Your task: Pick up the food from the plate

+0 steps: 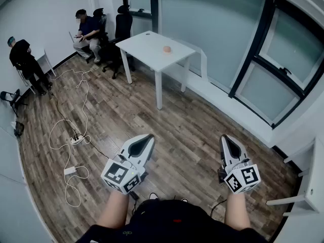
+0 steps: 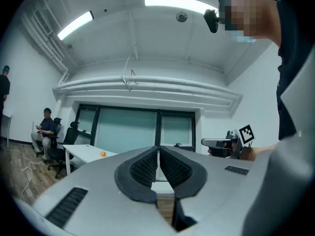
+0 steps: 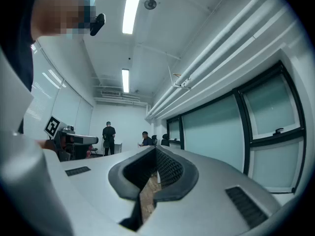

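A small orange food item (image 1: 166,49) lies on a white table (image 1: 147,43) across the room; I cannot make out a plate under it. In the left gripper view the same orange item (image 2: 102,154) sits on the table (image 2: 86,152), far off to the left. My left gripper (image 1: 149,137) and right gripper (image 1: 224,137) are held level over the wood floor, well short of the table. The left gripper (image 2: 158,149) has its jaws together with nothing between them. The right gripper (image 3: 154,149) is likewise shut and empty.
White cables and a power strip (image 1: 76,138) trail over the floor at left. One person (image 1: 87,28) sits by black office chairs (image 1: 123,20) behind the table, and another (image 1: 23,58) stands at far left. A glass wall (image 1: 263,59) runs along the right; a white shelf (image 1: 304,196) stands at near right.
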Available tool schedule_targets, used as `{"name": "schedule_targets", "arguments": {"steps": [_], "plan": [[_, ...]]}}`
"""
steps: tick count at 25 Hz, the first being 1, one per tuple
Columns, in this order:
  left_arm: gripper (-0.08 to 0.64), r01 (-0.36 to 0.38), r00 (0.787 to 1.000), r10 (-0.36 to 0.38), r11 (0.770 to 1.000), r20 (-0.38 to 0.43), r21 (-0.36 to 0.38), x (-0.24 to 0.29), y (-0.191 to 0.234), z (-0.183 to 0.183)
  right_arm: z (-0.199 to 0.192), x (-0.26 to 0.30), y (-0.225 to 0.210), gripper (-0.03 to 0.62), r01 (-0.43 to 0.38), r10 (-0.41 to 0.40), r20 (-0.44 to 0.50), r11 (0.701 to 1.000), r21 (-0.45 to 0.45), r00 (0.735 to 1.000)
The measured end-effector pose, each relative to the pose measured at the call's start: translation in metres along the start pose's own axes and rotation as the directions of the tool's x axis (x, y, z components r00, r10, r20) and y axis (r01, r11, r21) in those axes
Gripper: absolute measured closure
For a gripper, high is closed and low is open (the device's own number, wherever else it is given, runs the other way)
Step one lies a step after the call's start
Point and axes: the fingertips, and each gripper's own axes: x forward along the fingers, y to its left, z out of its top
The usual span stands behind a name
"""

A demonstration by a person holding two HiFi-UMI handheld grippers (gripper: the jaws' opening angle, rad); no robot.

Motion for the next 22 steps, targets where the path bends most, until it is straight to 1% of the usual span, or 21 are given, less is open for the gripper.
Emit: {"name": "schedule_targets", "arguments": {"steps": [5,10,12,16,19,22], "plan": [[0.525,-0.009,1.000,0.009,1.000,0.006,0.000,0.004,0.004,0.001,0.001,0.006,-0.005,0.571,0.009,-0.009,0.003,1.000,-0.007,1.000],[0.525,-0.012,1.000,0.012,1.000,0.015,-0.002,0.000,0.012,0.001,0.001,0.011,0.000,0.571,0.005,-0.005,-0.004,1.000,-0.019,1.000],[0.525,-0.015,1.000,0.015,1.000,0.018,-0.006,-0.001,0.016,0.001,0.001,0.014,0.002,0.571,-0.012,0.012,0.004,1.000,0.005,1.000],[0.525,-0.019,1.000,0.020,1.000,0.024,-0.012,-0.009,0.031,0.000,-0.005,0.032,0.016,0.571,-0.052,0.051,0.010,0.994,0.094,0.999],[0.525,-0.030,0.999,0.030,0.999,0.026,-0.013,-0.019,0.050,-0.001,-0.014,0.051,0.032,0.571,-0.069,0.070,-0.013,0.993,0.096,0.997],[0.526,-0.046,0.999,0.046,0.999,0.028,-0.015,-0.035,0.074,-0.002,-0.023,0.072,0.057,0.571,-0.111,0.115,-0.032,0.988,0.106,0.993]]}}
